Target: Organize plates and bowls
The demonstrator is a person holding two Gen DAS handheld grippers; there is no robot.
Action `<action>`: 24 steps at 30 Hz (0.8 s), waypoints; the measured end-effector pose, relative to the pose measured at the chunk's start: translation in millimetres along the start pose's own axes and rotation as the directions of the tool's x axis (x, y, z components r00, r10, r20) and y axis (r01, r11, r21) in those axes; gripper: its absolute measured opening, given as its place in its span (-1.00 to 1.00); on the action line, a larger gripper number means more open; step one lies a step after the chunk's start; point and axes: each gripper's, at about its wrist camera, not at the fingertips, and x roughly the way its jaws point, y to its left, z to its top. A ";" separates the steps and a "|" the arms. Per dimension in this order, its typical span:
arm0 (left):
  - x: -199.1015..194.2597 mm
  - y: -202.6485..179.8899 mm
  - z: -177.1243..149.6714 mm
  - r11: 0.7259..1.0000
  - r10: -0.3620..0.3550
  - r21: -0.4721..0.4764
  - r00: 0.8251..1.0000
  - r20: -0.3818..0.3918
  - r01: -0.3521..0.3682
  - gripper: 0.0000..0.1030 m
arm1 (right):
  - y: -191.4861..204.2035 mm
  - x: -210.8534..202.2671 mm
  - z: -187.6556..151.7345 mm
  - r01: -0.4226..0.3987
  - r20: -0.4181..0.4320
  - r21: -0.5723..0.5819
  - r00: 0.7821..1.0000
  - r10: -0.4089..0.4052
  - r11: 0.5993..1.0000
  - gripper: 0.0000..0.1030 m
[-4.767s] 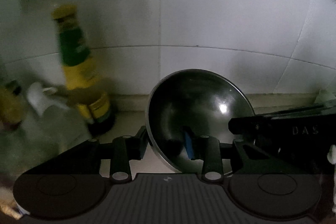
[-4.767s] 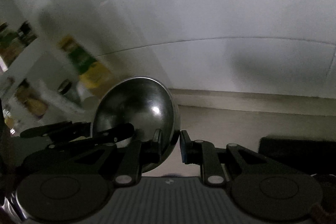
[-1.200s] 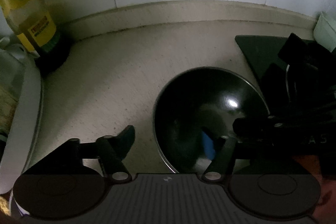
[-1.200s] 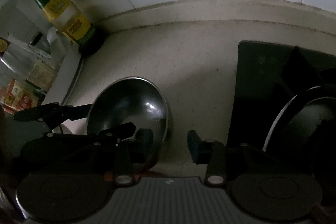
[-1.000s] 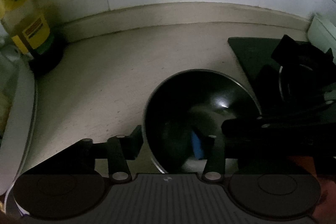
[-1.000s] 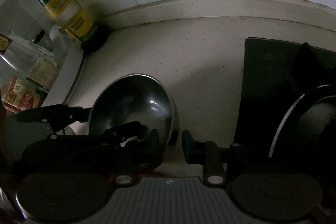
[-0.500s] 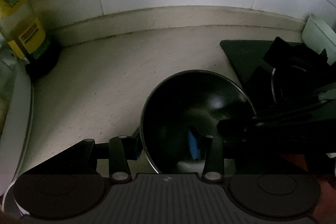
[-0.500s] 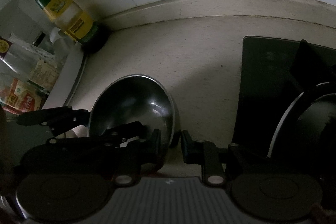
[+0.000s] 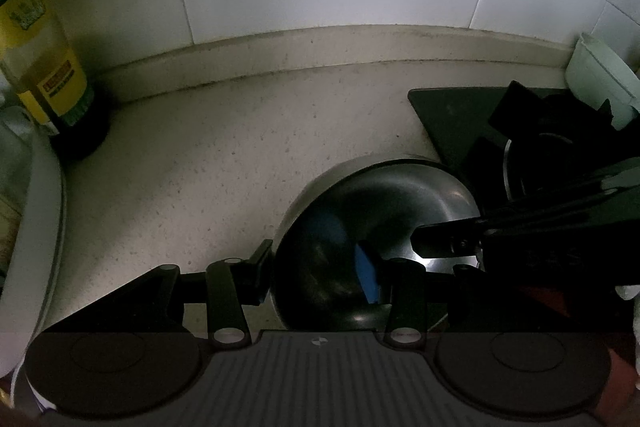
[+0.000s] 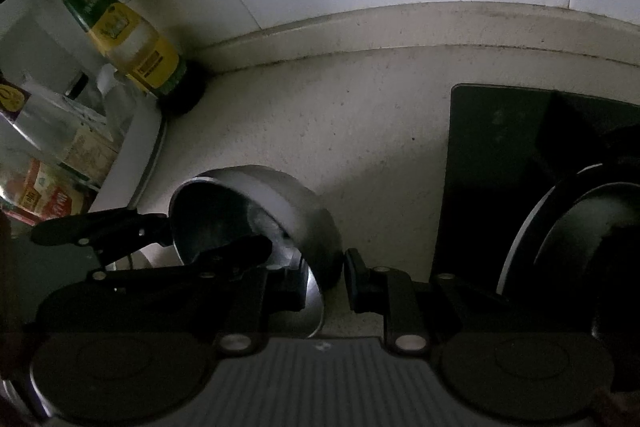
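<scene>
A steel bowl (image 9: 376,211) is tilted up on its edge above the speckled counter (image 9: 240,155), its dark inside facing me in the left wrist view. My left gripper (image 9: 320,267) is shut on the bowl's near-left rim, one finger outside, one inside. In the right wrist view the same bowl (image 10: 304,223) shows its rounded outside. My right gripper (image 10: 324,279) is shut on the bowl's right rim, one finger inside, one outside. Both grippers hold the one bowl.
A yellow-labelled oil bottle (image 10: 136,47) stands at the back left by the tiled wall. A white tray (image 10: 132,155) with packets lies left. A black stove (image 10: 500,155) with a pan (image 10: 580,247) is right. A pale green container (image 9: 600,75) sits behind it.
The bowl has tipped from lying open on the counter up onto its edge. Both grippers, open 1.2 s ago, have closed on its rim.
</scene>
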 end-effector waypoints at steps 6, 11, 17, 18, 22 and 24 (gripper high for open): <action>10.0 5.1 1.0 1.000 0.005 -0.017 1.000 -0.024 -0.005 0.21 | -3.7 6.0 0.3 -0.005 0.000 0.028 1.000 0.005 1.000 -0.63; 15.9 13.5 1.3 0.999 0.011 -0.043 0.999 -0.052 -0.013 0.53 | -9.9 9.0 4.6 0.007 0.012 0.061 1.000 -0.008 0.998 -0.43; 22.4 15.6 2.5 0.998 0.004 -0.056 0.999 -0.040 -0.006 0.37 | -17.4 10.5 4.8 0.009 0.006 0.075 1.000 -0.009 0.997 -0.24; 22.7 16.5 1.8 0.998 -0.002 -0.061 0.999 -0.037 0.000 0.30 | -17.9 11.4 4.5 0.010 0.007 0.077 1.000 -0.011 0.997 -0.24; 19.5 6.2 3.4 1.000 -0.005 -0.029 1.000 -0.022 0.005 -0.01 | -20.1 15.4 3.1 -0.015 0.013 0.085 1.000 0.014 0.996 -0.38; 15.4 -1.1 0.5 1.000 0.004 -0.011 1.000 -0.007 -0.005 -0.01 | -19.2 16.7 3.2 -0.041 0.010 0.092 0.999 0.041 0.995 -0.54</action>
